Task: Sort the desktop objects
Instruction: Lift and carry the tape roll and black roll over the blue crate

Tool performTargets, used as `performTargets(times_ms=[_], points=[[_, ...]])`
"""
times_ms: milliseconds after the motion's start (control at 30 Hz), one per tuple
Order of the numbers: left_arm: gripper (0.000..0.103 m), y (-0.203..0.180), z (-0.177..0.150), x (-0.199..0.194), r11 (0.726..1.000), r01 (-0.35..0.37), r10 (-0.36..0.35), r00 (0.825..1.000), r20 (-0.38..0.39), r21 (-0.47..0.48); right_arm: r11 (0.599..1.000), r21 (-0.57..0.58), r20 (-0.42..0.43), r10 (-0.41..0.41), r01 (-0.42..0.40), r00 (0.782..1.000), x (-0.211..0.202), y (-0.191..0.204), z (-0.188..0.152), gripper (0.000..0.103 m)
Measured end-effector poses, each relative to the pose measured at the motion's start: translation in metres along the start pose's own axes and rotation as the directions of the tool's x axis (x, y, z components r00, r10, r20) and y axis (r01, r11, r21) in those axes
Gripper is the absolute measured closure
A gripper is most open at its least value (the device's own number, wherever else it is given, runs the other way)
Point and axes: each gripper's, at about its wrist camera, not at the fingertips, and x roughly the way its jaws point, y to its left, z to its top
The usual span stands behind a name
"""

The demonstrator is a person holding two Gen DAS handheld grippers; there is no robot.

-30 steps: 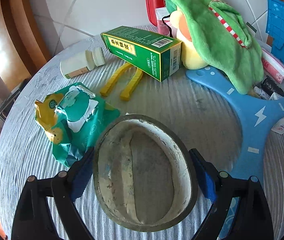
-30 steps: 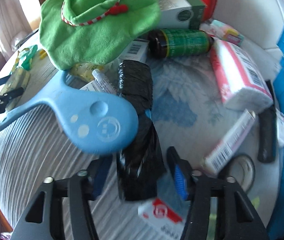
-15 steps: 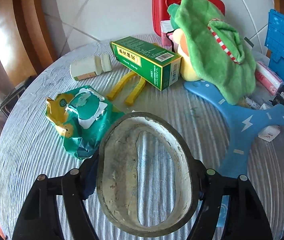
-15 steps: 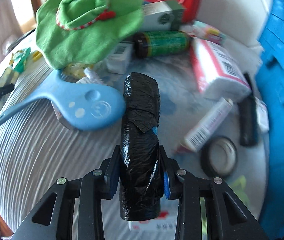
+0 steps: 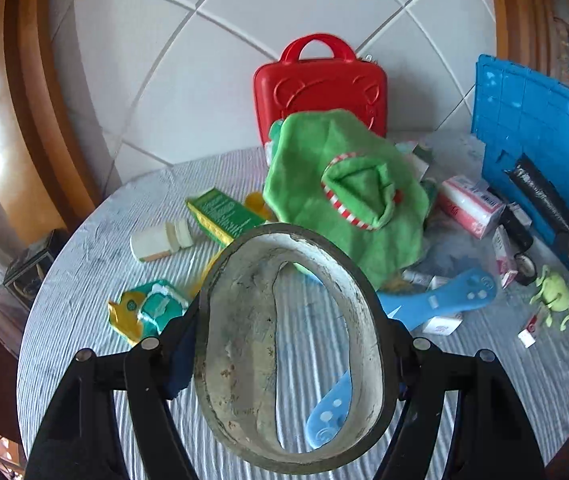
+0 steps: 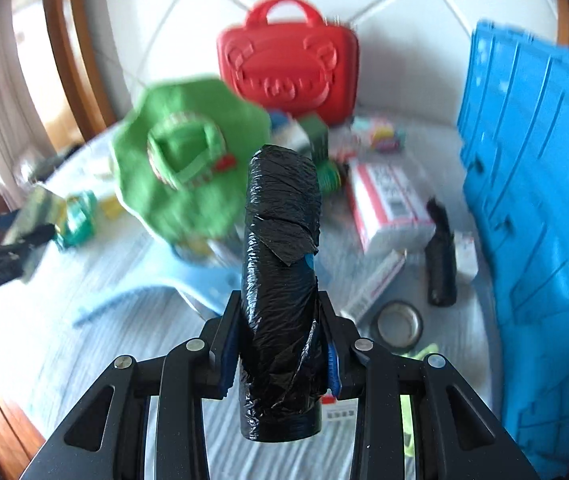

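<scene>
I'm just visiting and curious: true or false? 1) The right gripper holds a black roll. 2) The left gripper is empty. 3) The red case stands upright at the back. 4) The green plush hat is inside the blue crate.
1) True: the right gripper is shut on the black roll.
2) False: the left gripper grips a wide tape ring.
3) True: the red case stands upright, handle up.
4) False: the green plush hat lies on the table, apart from the blue crate.

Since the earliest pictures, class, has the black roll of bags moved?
Yes. The black roll of bags lay on the striped tablecloth beside the blue paddle; now the right hand-held gripper clamps it, lifted clear of the cloth.
</scene>
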Motion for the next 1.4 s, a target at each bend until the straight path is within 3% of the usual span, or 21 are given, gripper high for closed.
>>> performTargets(times_ms=[267, 633, 833, 1100, 1267, 1400], points=[[0.031, -0.043, 0.071, -0.054, 0.993, 0.074, -0.089, 0.981, 0.171, 0.095, 0.999, 0.035, 0.203, -0.034, 0.028, 0.979, -0.087, 0.023, 0.037, 0.07], [0.031, -0.124, 0.132, -0.109, 0.961, 0.175, -0.236, 0.921, 0.309, 0.213, 0.979, 0.14, 0.372, -0.189, 0.146, 0.909, -0.19, 0.006, 0.042, 0.07], [0.031, -0.189, 0.154, -0.138, 0.948, 0.19, -0.274, 0.895, 0.351, 0.256, 0.964, 0.195, 0.453, -0.254, 0.183, 0.855, -0.26, -0.034, 0.021, 0.07], [0.031, -0.314, 0.182, -0.186, 0.937, 0.206, -0.313, 0.856, 0.411, 0.284, 0.94, 0.213, 0.505, -0.339, 0.266, 0.794, -0.345, -0.118, -0.006, 0.07], [0.031, -0.393, 0.203, -0.207, 0.921, 0.247, -0.362, 0.827, 0.431, 0.3, 0.922, 0.252, 0.501, -0.385, 0.295, 0.775, -0.378, -0.186, -0.019, 0.07], [0.031, -0.449, 0.219, -0.207, 0.906, 0.259, -0.386, 0.831, 0.4, 0.336, 0.906, 0.305, 0.473, -0.412, 0.294, 0.779, -0.393, -0.239, -0.025, 0.07]])
